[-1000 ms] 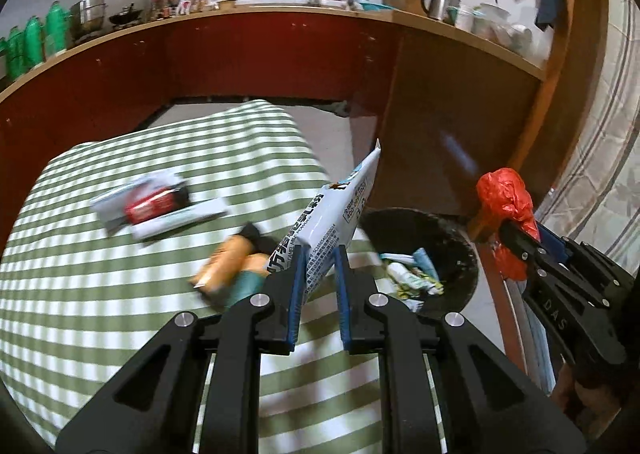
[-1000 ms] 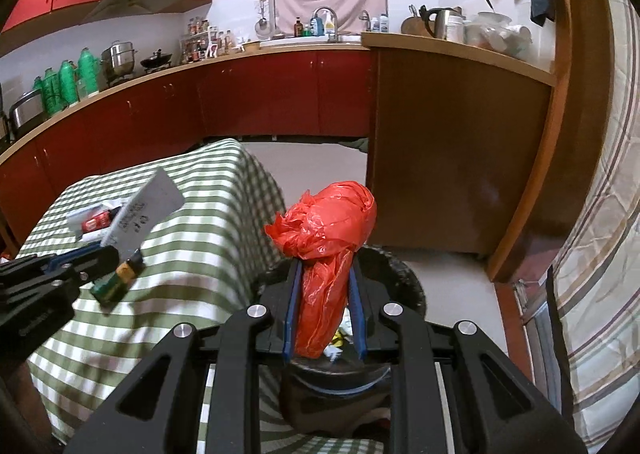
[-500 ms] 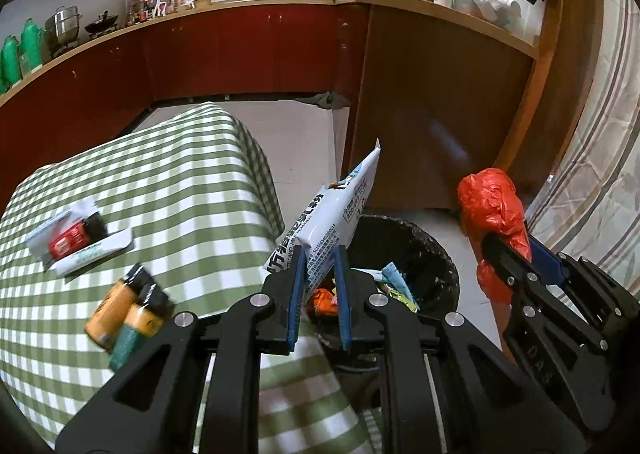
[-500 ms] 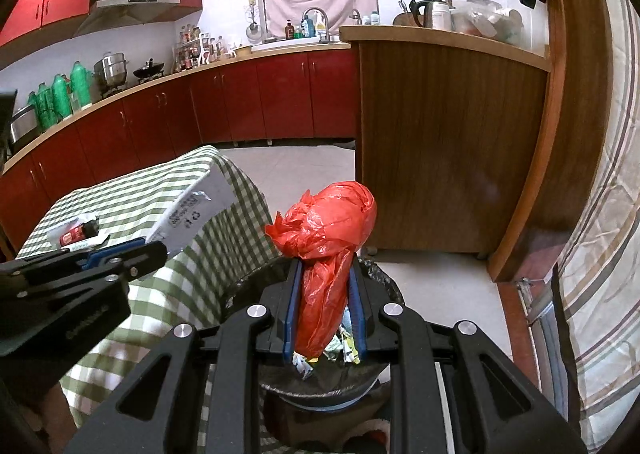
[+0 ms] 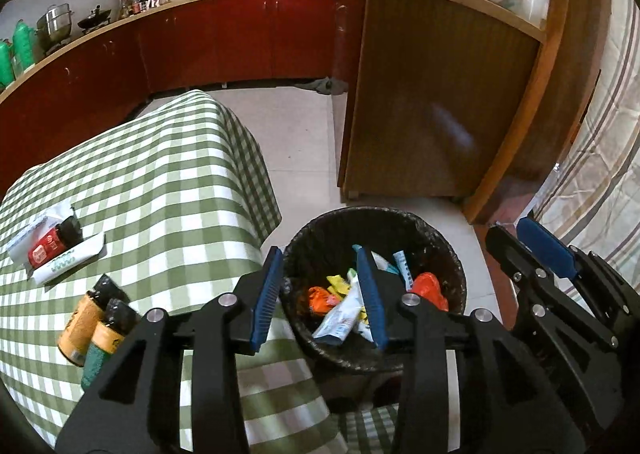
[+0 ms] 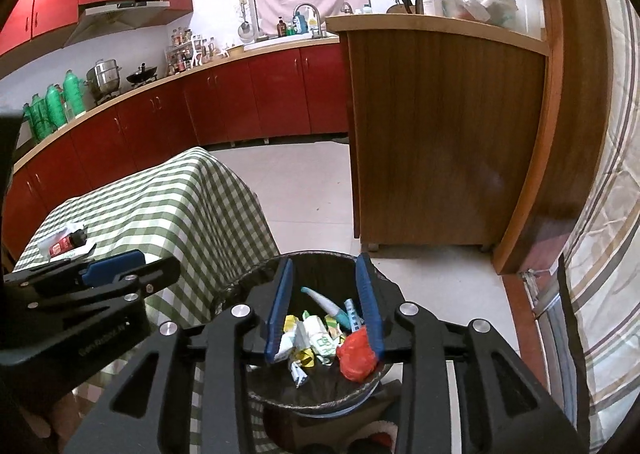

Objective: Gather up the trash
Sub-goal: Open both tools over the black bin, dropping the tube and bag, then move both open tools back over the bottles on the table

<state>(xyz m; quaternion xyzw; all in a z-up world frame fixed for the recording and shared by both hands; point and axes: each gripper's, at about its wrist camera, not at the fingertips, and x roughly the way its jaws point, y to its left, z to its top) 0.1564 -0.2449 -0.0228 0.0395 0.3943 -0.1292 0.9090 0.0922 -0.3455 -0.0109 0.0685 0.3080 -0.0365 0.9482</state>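
Trash fills the round black-lined bin point(image 5: 448, 254); both left gripper point(image 5: 320, 294) and right gripper point(image 6: 324, 304) hang spread, empty. Two amber bottles point(image 5: 94, 328) and red-white wrappers point(image 5: 56, 250) remain near the green-checked table's point(image 5: 168, 182) front edge.

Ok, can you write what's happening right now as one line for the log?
left gripper: open, empty, over bin | right gripper: open, empty, over bin | red bag: in bin | bottles: on table

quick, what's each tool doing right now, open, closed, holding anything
Left tool: open, holding nothing, over the bin.
Right tool: open, holding nothing, over the bin.
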